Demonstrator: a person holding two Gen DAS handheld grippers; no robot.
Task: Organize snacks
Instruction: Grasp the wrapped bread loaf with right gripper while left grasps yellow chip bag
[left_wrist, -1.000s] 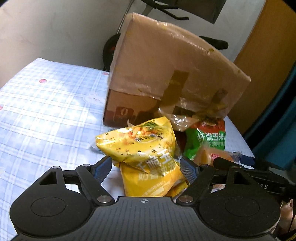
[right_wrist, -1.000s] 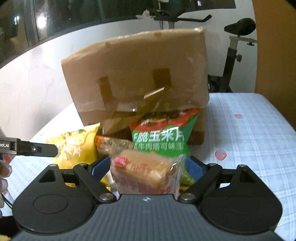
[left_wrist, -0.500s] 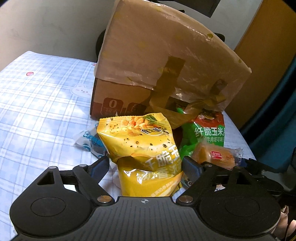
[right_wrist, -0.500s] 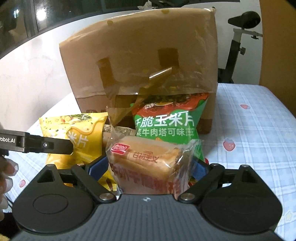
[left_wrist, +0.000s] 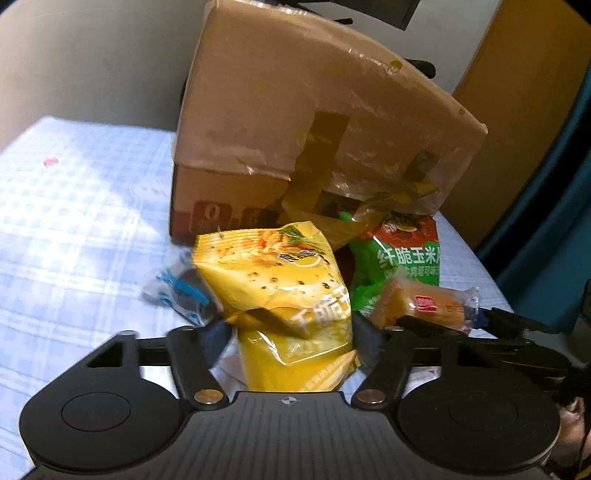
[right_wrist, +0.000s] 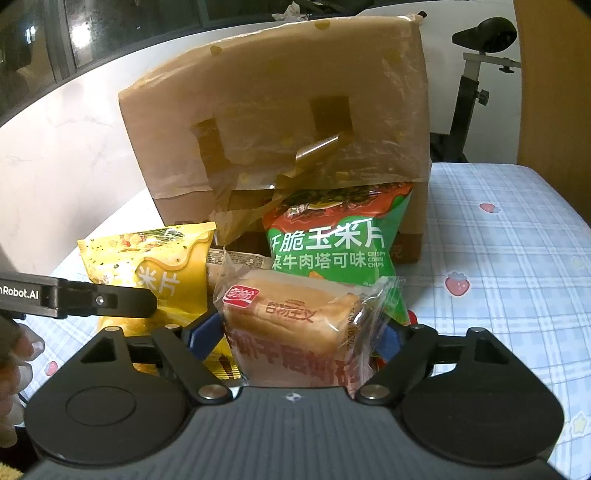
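A yellow chip bag stands between the fingers of my left gripper. Its jaws are closing and the pads crease the bag's waist. My right gripper has its jaws closing on a wrapped bread loaf, blue pads against the wrapper. A green corn chip bag leans on a taped cardboard box behind both. In the right wrist view the yellow chip bag sits to the left, behind a left finger. From the left wrist the bread loaf shows at the right.
A blue checked tablecloth covers the table. A blue-and-white wrapper lies left of the yellow bag. A small brown packet lies between the bags. An exercise bike stands behind the box. A person's hand is at the left edge.
Both grippers' jaws have narrowed onto their snacks. The yellow bag now shows a deep crease between the left fingers. The box and green bag look slightly nearer.
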